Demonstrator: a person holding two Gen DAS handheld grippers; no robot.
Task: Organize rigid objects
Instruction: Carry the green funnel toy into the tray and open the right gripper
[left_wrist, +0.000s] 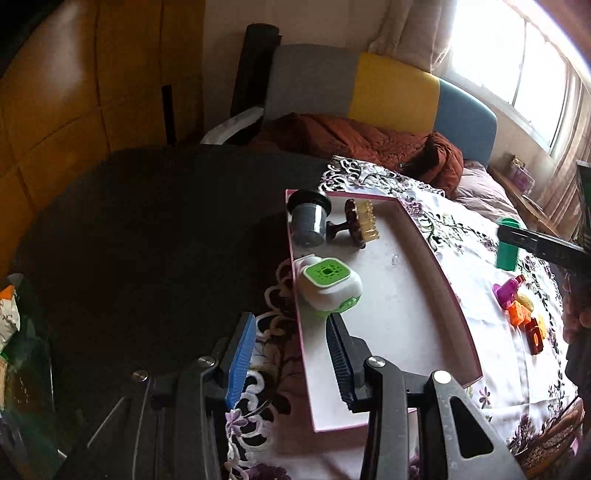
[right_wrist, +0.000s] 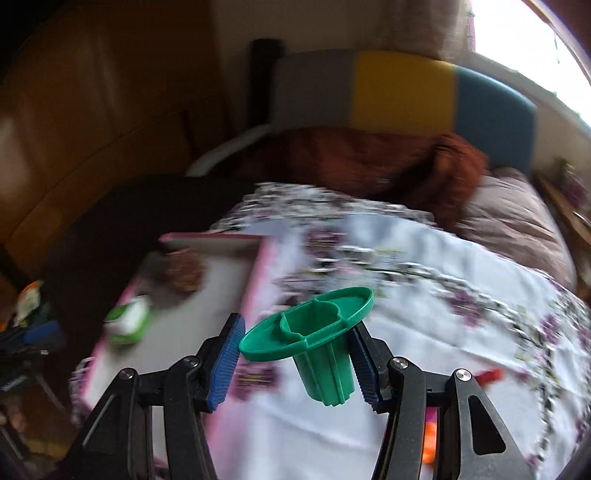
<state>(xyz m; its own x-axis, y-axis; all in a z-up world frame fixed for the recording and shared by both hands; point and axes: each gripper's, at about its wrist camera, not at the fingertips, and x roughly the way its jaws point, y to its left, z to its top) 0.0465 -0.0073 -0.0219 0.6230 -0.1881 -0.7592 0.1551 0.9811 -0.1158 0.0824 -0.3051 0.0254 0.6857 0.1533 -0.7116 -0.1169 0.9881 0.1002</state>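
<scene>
Two grippers are seen over a bed, and a job of tidying hard things into a tray is under way. The right gripper (right_wrist: 295, 363) is clamped on a green cup (right_wrist: 314, 343), which is held tipped in the air, above the flowered cloth (right_wrist: 424, 266) and just right of the pink-edged tray (right_wrist: 221, 273). The left gripper (left_wrist: 291, 354) is held with its jaws apart and nothing between them, near the left rim of the tray, just near of a white and green box (left_wrist: 328, 288). A grey cup (left_wrist: 308, 221) and a brown brush (left_wrist: 360, 221) are lying at the far end of the tray. Some small bright toys (left_wrist: 521, 310) are left on the cloth to the right. The green cup could be dropped, because it is gripped low on its ribbed side and sits crooked; a fast swing could make it slip. It could also be knocked on the tray wall, or set on the box. The tray could wobble, since the bed under it is probably soft. A rust-red blanket (left_wrist: 362, 140), a grey, yellow and blue headboard (left_wrist: 388, 92) and a bright window (left_wrist: 517, 62) are seen at the far side.
</scene>
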